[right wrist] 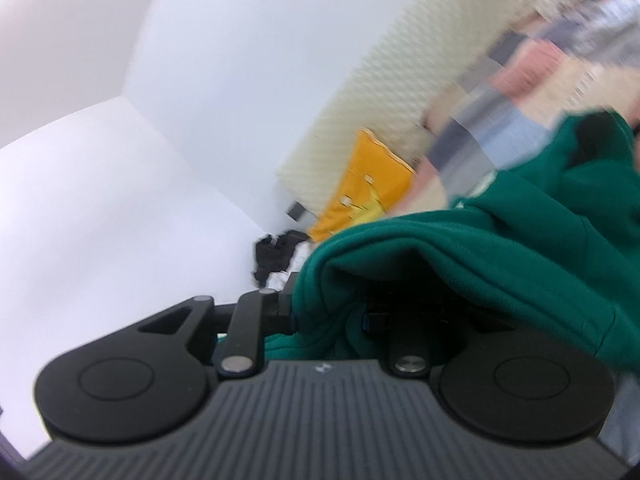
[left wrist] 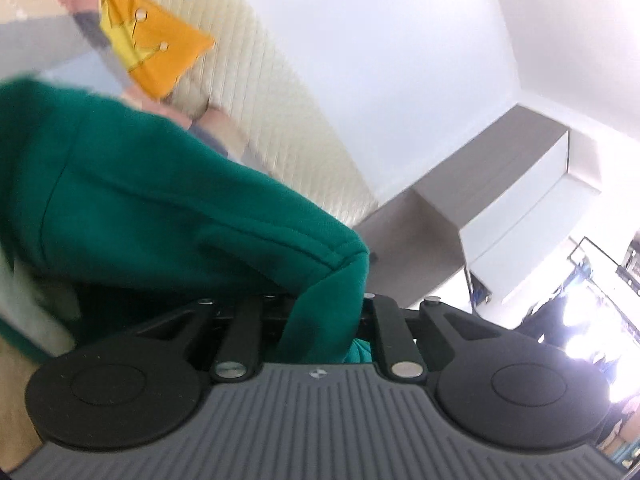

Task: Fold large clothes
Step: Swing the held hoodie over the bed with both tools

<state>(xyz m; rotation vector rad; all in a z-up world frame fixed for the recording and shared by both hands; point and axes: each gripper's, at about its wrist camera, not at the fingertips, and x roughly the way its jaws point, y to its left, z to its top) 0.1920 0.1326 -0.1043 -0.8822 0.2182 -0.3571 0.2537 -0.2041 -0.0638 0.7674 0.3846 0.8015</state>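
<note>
A large green garment [left wrist: 152,200] fills the left of the left wrist view and drapes over my left gripper [left wrist: 320,312]. A stitched hem edge runs down between the gripper's arms, so the left gripper is shut on the garment and its fingertips are hidden under the cloth. In the right wrist view the same green garment [right wrist: 480,256] hangs over my right gripper [right wrist: 332,320], which is shut on a fold of it. Both grippers are tilted upward, holding the garment raised.
An orange and yellow cloth [left wrist: 152,44] hangs by a cream ribbed panel [left wrist: 272,100]; it also shows in the right wrist view [right wrist: 360,184]. White walls and ceiling [left wrist: 380,40] lie behind. A grey cabinet [left wrist: 480,200] is at the right. A dark object [right wrist: 276,256] sits by the wall.
</note>
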